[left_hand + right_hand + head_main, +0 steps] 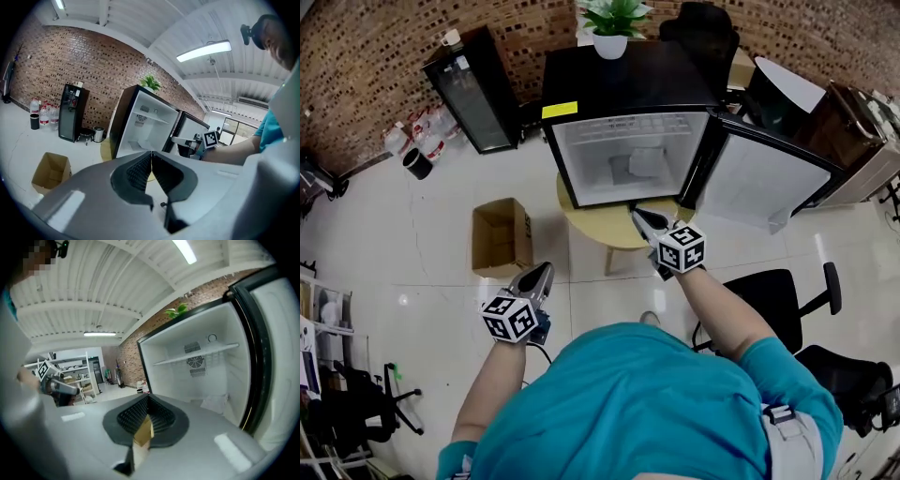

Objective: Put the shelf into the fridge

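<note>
A black mini fridge (623, 89) stands on a round wooden table (614, 230) with its door (764, 178) swung open to the right. Inside, a white shelf (623, 127) lies level near the top; it also shows as the shelf (197, 355) in the right gripper view and the shelf (152, 117) in the left gripper view. My right gripper (639, 217) (148, 397) is shut and empty, just before the fridge's lower front edge. My left gripper (539, 275) (151, 153) is shut and empty, held back over the floor left of the table.
A white bag-like item (645, 161) lies on the fridge floor. An open cardboard box (500, 236) sits on the floor at the left. A black cabinet (473, 89), bottles (408, 131), a black bin (417, 164) and a potted plant (611, 23) stand behind. An office chair (773, 300) is at the right.
</note>
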